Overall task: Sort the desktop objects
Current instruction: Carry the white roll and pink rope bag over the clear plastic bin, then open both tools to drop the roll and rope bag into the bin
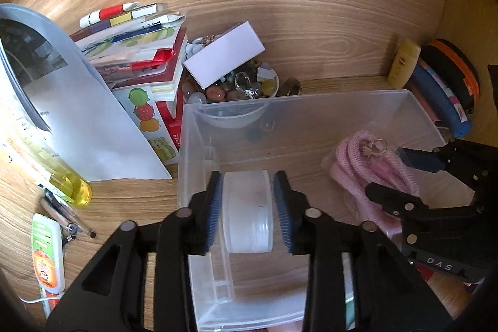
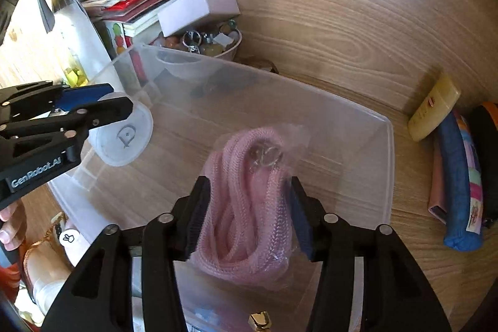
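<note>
Left wrist view: left gripper (image 1: 248, 209) stands slightly parted around a frosted round jar (image 1: 248, 212), pads just clear, inside the clear bin (image 1: 295, 101). Right gripper (image 2: 249, 217) brackets bagged pink cord (image 2: 246, 201), contact unclear.

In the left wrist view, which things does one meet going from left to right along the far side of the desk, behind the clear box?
Stack of booklets → white box lying on the bowl of beads → yellow bottle → blue pouch → black and orange case.
</note>
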A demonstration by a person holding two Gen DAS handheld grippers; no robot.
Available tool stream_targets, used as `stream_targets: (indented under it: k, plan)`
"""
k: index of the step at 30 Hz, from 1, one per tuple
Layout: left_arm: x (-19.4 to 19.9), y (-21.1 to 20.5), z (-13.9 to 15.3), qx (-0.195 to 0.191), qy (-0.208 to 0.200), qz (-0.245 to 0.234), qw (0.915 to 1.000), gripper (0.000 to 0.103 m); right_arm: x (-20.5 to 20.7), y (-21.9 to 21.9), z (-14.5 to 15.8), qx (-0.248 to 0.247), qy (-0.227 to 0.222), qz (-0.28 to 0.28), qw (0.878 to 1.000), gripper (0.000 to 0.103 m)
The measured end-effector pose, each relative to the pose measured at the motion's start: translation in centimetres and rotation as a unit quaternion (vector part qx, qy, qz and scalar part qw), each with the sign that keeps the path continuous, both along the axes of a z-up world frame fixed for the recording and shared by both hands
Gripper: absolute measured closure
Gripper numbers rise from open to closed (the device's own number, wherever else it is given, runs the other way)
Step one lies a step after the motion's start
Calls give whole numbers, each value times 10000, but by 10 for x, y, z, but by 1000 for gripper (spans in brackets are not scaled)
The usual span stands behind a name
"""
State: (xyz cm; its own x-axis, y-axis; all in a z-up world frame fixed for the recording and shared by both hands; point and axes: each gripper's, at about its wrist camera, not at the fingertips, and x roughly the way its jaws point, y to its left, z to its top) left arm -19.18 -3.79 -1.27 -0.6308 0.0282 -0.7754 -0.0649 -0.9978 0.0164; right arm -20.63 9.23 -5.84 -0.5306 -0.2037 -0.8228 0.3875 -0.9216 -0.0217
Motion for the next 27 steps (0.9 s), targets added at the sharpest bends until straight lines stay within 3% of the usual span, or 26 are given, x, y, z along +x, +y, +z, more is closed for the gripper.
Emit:
stream_targets:
  k: [3,5,7,9,13,18,21,24,27]
  plan:
    - [3,0,7,-21,97,-16,9999,55,4,2,5,19,42,-57,10000,52]
    - [7,1,13,-74,212,-32,9997,51,9,4,11,1,144,-90,9999,43]
    - [14,1,19,-72,323,-51,9994,38,18,9,21,-51,299,-141,9994,35]
    - [24,1,28,-50,470,-59,9989,31,27,13,31,-106,472,-157,9987,31]
    - [44,4,40,-154,673,-50,9976,31,45,18,48,13,792,-263,9965,23]
    - [74,2,56,-14,832,-100,9965,18,79,29,66,239,1231,-422,9912,21]
    - [95,-1,63,-89,986,-57,9951,17,96,36,71,386,1446,-489,9875,21]
    - [116,-9,63,-125,1029,16,9946,8,115,50,75,356,1491,-575,9865,18]
    - [130,-18,55,-148,898,86,9958,8,129,65,72,365,1483,-692,9859,17]
